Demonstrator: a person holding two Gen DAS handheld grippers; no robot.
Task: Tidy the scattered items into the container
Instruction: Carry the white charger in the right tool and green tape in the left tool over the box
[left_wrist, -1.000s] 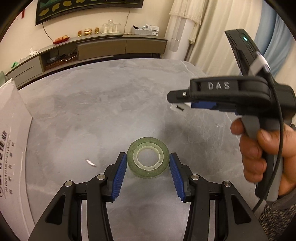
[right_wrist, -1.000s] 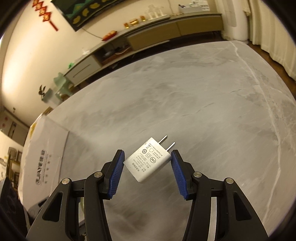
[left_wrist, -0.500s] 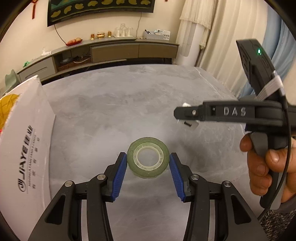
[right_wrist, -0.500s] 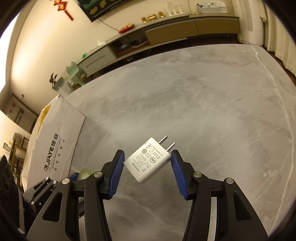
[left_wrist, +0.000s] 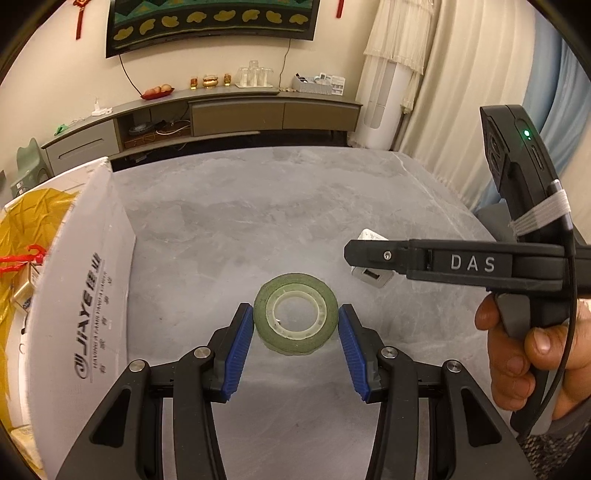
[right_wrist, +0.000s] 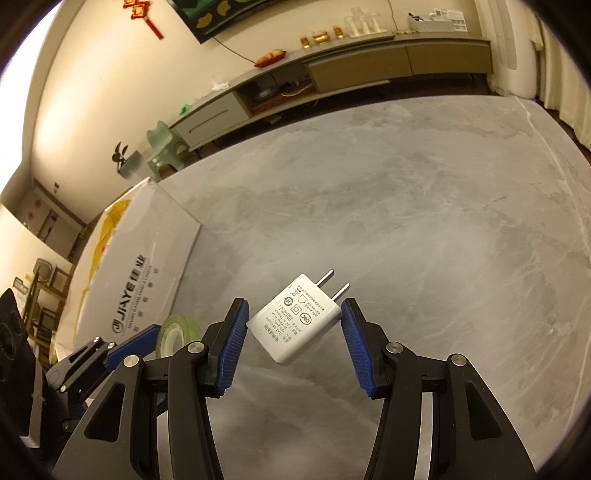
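Grey marble-look tabletop (left_wrist: 295, 206) w/ a white cardboard box (left_wrist: 92, 280) at its left edge; box wall printed "JIAYE" plus Chinese characters. Inside the box, as far as the left wrist view shows: yellow crinkled wrapping (left_wrist: 33, 221) and a red ribbon (left_wrist: 26, 258); other contents can't be made out.

Left gripper (left_wrist: 295, 328): blue ribbed pads (left_wrist: 238, 347) closed against both sides of a green tape roll (left_wrist: 295, 314) w/ a translucent core, held clear above the table, just right of the box wall. The same roll shows in the right wrist view (right_wrist: 177, 330), lower left.

Right gripper (right_wrist: 293, 328): narrow set, pads pinching a white plug-in charger (right_wrist: 293, 319) by opposite corners; the 2 flat prongs point up and away. Charger label reads "CCC" among small print too fine to read. In the left wrist view the right gripper (left_wrist: 369, 258) appears side-on, body marked "DAS", green LED lit on its upper module; a hand (left_wrist: 524, 354) grips the handle. The charger (left_wrist: 371, 275) hangs above the table, right of the roll.
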